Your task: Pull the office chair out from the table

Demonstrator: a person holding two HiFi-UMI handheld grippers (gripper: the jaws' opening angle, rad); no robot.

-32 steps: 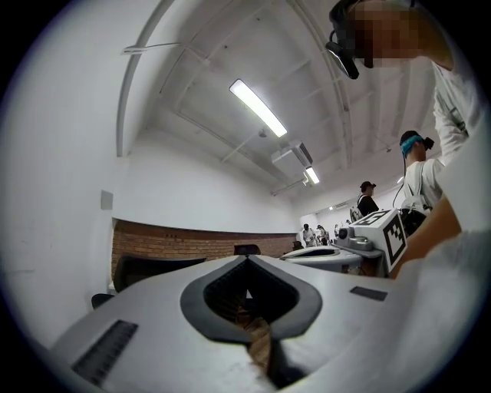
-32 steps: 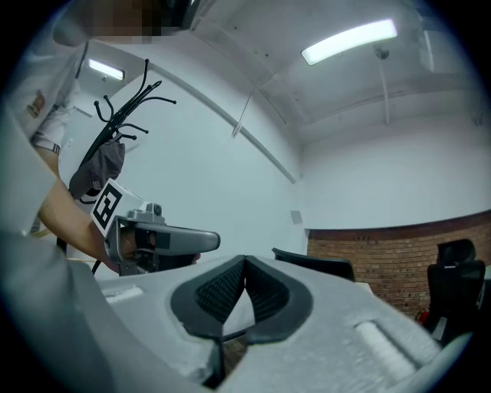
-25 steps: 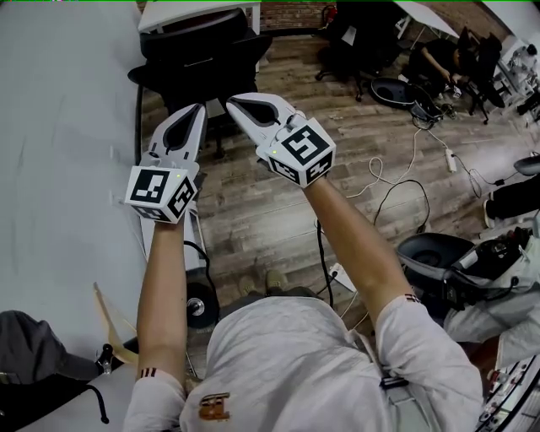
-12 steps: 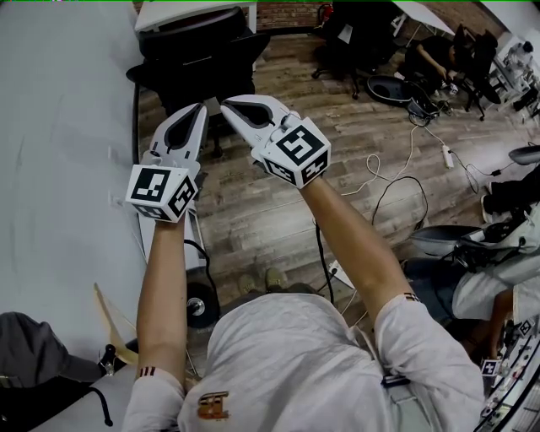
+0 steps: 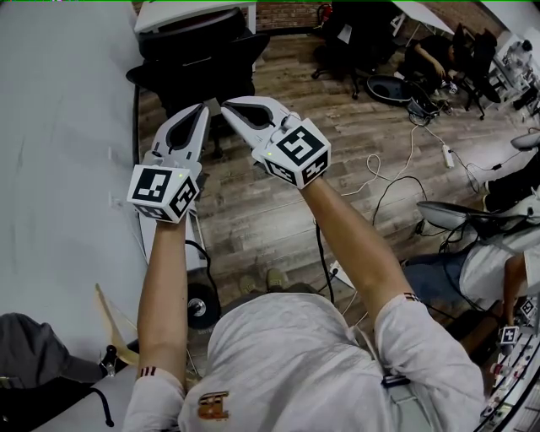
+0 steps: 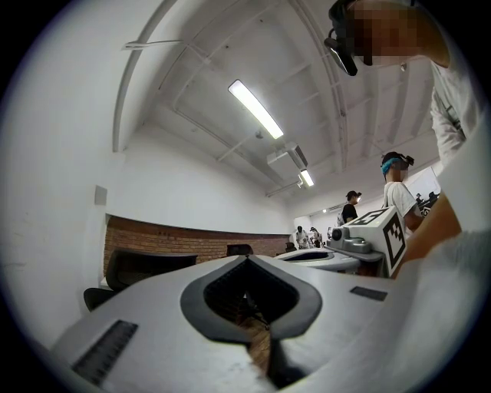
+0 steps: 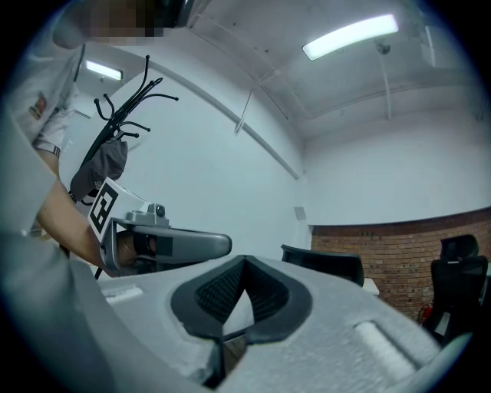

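Observation:
The black office chair (image 5: 198,52) stands at the top of the head view, tucked against a small white table (image 5: 192,12). Both grippers are held up side by side in front of it, apart from it. My left gripper (image 5: 200,110) is shut with nothing between its fingers, and so is my right gripper (image 5: 226,105). In the left gripper view the shut left gripper (image 6: 247,261) points past the chair's back (image 6: 138,267), with the other gripper's marker cube (image 6: 383,234) to its right. In the right gripper view the shut right gripper (image 7: 245,262) faces the chair back (image 7: 326,265).
A big white table (image 5: 59,169) runs down the left side. Cables and a power strip (image 5: 450,159) lie on the wooden floor (image 5: 253,219). Other black chairs and seated people (image 5: 439,59) fill the back right. A person (image 5: 498,270) is at the right edge. A coat stand (image 7: 126,100) is behind.
My right gripper has edged slightly left, closer to the left one. At the right edge a person and a black chair seat have shifted. The office chair has not moved.

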